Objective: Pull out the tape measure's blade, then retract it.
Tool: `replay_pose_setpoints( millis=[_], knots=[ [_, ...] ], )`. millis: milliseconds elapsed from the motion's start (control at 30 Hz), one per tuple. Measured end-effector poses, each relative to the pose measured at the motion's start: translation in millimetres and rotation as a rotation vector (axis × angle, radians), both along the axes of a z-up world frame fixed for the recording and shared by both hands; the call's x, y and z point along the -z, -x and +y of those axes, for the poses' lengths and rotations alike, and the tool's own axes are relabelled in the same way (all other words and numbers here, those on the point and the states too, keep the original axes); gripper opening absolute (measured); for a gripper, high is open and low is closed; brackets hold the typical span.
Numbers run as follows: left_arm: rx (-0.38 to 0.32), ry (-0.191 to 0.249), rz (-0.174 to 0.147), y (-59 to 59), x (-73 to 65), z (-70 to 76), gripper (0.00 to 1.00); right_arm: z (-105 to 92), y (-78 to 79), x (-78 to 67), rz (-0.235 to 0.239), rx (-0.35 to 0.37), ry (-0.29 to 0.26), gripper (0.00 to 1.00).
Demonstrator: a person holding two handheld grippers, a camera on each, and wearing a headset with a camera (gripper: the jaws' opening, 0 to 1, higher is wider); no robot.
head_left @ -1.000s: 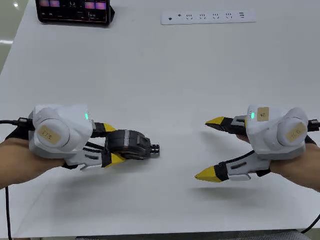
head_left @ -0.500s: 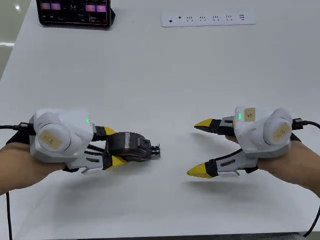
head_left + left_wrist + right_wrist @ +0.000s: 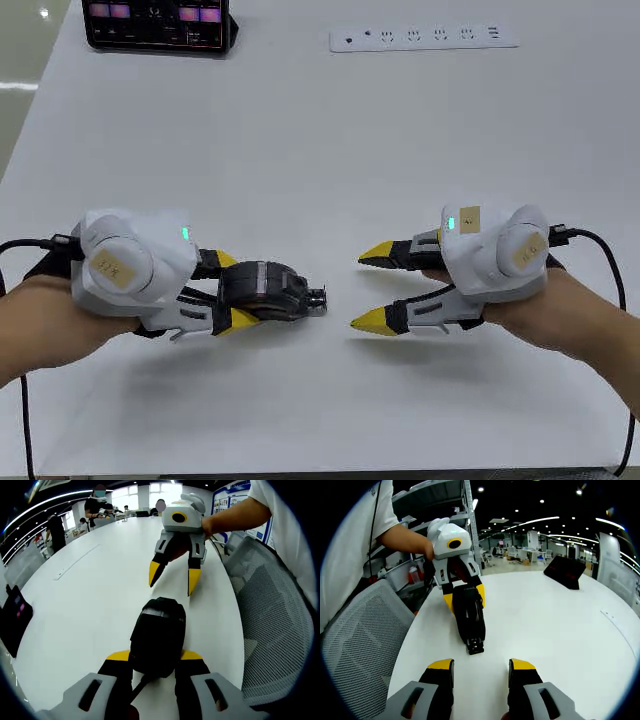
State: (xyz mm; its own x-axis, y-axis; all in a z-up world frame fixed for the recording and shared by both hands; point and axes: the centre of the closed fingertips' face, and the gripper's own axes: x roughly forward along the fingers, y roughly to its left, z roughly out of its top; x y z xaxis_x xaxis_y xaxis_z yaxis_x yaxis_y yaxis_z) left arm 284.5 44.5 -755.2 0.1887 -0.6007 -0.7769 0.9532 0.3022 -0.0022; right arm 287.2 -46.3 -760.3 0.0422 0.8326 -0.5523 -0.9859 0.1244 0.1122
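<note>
The left gripper is clamping the tape measure between its yellow-tipped jaws, pinning the case on both flanks, and the case is resting low on the white table, front left of the person. The tape measure is showing up as a dark grey, nearly black, rounded block lying on its side. Its nose is pointing toward the right gripper, and the small metal end hook is sitting right at the mouth of the case, with no length of blade out.

In the right gripper view that hook is facing straight at the camera, just ahead of the two jaws. The right gripper is holding its jaws moderately apart with nothing between them, tips near the hook but not touching it. At the far edge of the table a white power strip and a dark screen device are lying well apart from the action.
</note>
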Motion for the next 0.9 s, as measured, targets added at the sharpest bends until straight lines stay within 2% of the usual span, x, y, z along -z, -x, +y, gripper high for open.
replay_pose_setpoints(
  millis=[467, 900],
  knots=[
    [0.013, -0.006, 0.004, -3.5, 0.8, -0.2, 0.27, 24.6, 2.7, 6.8, -0.001, -0.066, -0.027, 0.29],
    [0.017, -0.013, 0.009, -3.2, -0.2, 1.0, 0.27, 39.3, 4.8, 8.7, -0.014, -0.113, -0.05, 0.17]
  ],
)
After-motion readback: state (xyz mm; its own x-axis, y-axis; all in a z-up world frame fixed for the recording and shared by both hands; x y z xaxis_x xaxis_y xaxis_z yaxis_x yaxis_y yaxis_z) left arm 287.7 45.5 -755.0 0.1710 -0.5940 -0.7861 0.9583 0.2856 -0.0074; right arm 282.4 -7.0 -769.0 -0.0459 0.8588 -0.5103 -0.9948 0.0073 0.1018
